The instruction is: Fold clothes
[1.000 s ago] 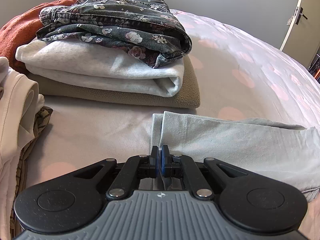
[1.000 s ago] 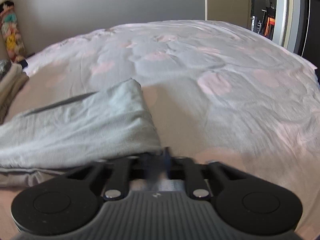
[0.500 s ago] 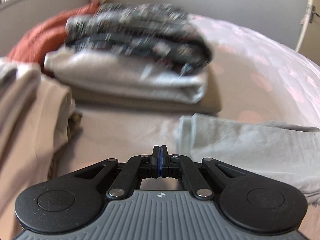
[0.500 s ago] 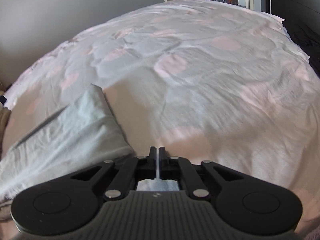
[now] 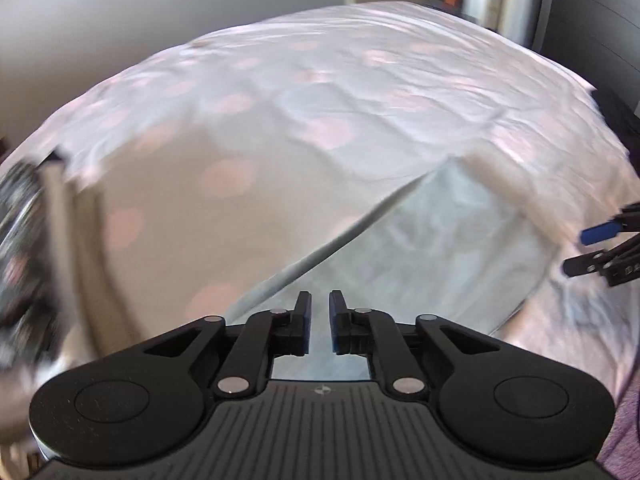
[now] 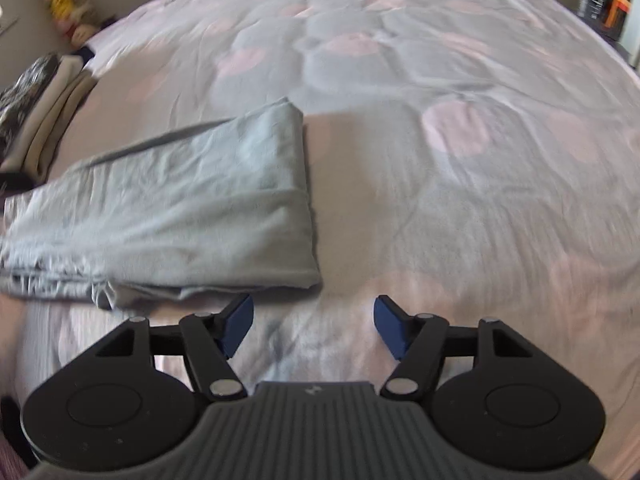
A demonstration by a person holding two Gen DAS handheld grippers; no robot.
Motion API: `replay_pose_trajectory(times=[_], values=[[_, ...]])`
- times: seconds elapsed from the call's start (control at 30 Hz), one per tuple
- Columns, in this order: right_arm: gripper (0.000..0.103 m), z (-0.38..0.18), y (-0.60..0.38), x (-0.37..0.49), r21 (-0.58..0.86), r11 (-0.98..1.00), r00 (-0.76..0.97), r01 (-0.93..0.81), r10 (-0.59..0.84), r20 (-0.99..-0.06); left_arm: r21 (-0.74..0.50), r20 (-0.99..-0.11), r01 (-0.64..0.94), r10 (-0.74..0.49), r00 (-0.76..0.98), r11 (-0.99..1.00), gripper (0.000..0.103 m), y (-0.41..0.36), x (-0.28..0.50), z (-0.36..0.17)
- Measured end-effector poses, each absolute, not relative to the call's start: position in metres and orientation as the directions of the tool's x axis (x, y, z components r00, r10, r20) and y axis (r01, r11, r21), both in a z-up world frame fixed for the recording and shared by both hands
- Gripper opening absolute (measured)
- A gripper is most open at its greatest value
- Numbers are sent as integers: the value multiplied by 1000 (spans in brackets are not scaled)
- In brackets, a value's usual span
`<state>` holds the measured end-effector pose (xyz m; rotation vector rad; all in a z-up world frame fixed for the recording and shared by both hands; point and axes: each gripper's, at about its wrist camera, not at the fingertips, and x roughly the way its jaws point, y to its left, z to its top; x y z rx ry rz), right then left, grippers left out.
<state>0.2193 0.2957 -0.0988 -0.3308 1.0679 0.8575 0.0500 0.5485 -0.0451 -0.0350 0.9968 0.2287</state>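
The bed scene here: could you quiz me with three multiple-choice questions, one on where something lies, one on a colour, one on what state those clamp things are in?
1. Where does the folded stack sit relative to the pale green garment in the right wrist view?
A. to its far left
B. on top of it
C. to its right

2. What colour are the spots on the bedspread?
A. blue
B. pink
C. yellow

3. What is the right hand-held gripper doing?
A. clamping the garment
B. shut on nothing
C. open, holding nothing

Answers: 1 A, the stack is at the picture's left edge. 2 B, the round patches are pink. 3 C, its blue pads are wide apart over bare bedspread.
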Motion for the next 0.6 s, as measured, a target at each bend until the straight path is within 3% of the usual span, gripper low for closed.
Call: replay_pose_trajectory(times=[0.13,0.27,0.33,0.6], values=[[67,-103,295,233,190,614,146,-766,454,-879,108,-867,13,88,490,994,11,517,112,-50],[54,-104,303,246,208,565,80,-798,442,-893,125,-898,233,10,439,964,14,485,175,-55],[48,-105,307,254,225,533,38,-816,437,-899,132,-911,324,-14,412,937,20,473,202,-61],[45,-109,323,287,294,457,-102,-839,398,-911,53,-959,480,-90,270,876,21,465,274,-99]])
